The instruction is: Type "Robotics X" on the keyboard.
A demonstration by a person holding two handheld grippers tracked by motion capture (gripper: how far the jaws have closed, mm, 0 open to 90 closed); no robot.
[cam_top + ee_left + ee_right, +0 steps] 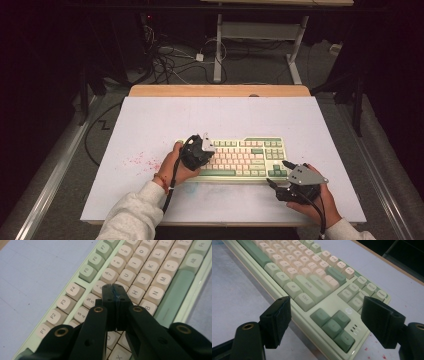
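A cream and green keyboard (245,157) lies on the white table board (150,125) near its front. My left gripper (202,150) hovers over the keyboard's left half, jaws pressed together with nothing between them. In the left gripper view the closed tips of this gripper (114,287) sit above the cream keys (130,277) around the G and H. My right gripper (280,172) rests at the keyboard's front right corner. In the right gripper view its jaws stand wide apart, my right gripper (325,315) framing the green arrow keys (334,325), touching nothing.
Pink specks (142,161) stain the board left of the keyboard. A wooden strip (220,90) runs along the table's far edge. Beyond it on the floor are tangled cables (170,57) and a white desk frame (260,35).
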